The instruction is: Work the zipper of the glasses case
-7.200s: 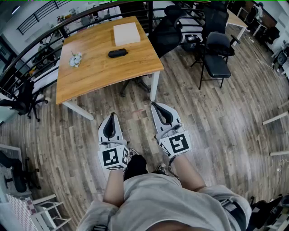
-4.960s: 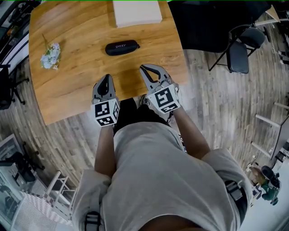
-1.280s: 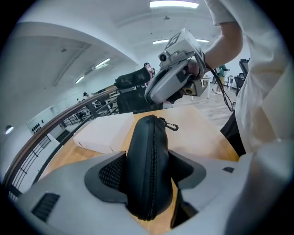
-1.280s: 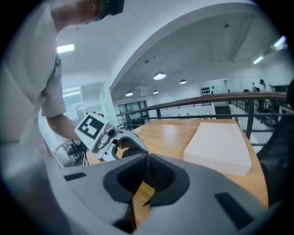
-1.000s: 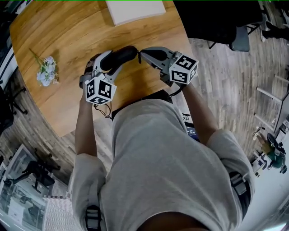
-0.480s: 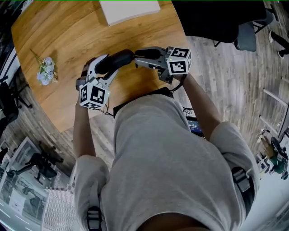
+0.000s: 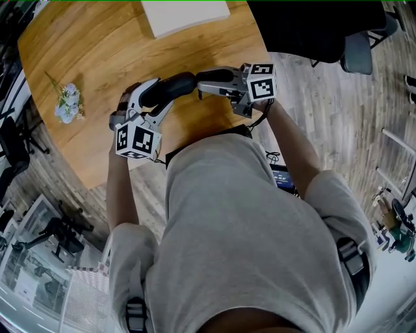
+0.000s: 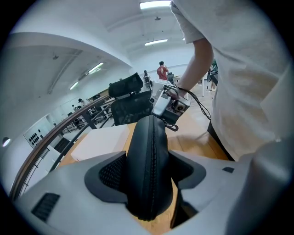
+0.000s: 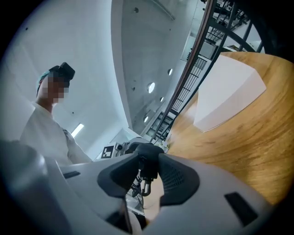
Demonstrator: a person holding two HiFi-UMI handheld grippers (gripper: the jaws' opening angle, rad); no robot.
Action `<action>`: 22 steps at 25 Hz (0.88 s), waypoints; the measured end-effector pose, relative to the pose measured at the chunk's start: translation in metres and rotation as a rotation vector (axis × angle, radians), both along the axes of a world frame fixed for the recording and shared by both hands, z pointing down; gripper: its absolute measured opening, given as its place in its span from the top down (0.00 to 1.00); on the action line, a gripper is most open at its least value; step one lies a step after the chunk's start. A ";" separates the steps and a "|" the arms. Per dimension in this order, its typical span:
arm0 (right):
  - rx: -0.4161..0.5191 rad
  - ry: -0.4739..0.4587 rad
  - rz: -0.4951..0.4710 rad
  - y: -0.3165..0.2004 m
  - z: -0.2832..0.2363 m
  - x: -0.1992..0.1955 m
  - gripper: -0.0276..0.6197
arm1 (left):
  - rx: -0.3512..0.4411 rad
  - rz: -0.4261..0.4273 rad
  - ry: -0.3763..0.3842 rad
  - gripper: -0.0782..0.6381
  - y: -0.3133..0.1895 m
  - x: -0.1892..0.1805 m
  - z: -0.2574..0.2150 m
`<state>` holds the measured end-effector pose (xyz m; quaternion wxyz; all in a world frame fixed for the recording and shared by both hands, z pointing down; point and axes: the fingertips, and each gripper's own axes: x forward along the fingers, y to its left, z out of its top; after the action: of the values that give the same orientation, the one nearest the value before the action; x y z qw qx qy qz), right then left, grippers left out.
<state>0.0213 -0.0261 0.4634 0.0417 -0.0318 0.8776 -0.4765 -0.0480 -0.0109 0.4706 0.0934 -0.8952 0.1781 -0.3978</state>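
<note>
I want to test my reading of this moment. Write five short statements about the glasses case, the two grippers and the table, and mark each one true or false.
1. The left gripper grips the black glasses case in its jaws. True.
2. The zipper along the case is wide open. False: in the left gripper view it runs closed.
3. Nothing stands between the jaws of the right gripper. False: the case's end with its zipper pull stands between them; these jaws have just been opening.
4. A white box lies on the wooden table. True.
5. In the head view, the flowers lie on the table's right side. False: they lie at its left, beyond the left gripper.
</note>
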 end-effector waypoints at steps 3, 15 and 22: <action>0.044 0.014 0.003 -0.001 -0.002 0.001 0.76 | -0.006 -0.007 -0.001 0.48 -0.001 -0.001 0.002; 0.150 0.128 0.046 -0.010 -0.001 0.007 0.91 | -0.022 -0.045 -0.016 0.49 -0.011 -0.001 0.015; 0.195 0.209 0.071 -0.013 0.004 0.004 0.91 | -0.036 -0.068 0.009 0.49 -0.012 0.002 0.017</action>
<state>0.0255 -0.0389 0.4675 -0.0302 -0.1084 0.9176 -0.3812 -0.0464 -0.0233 0.4880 0.0629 -0.8918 0.2015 -0.4001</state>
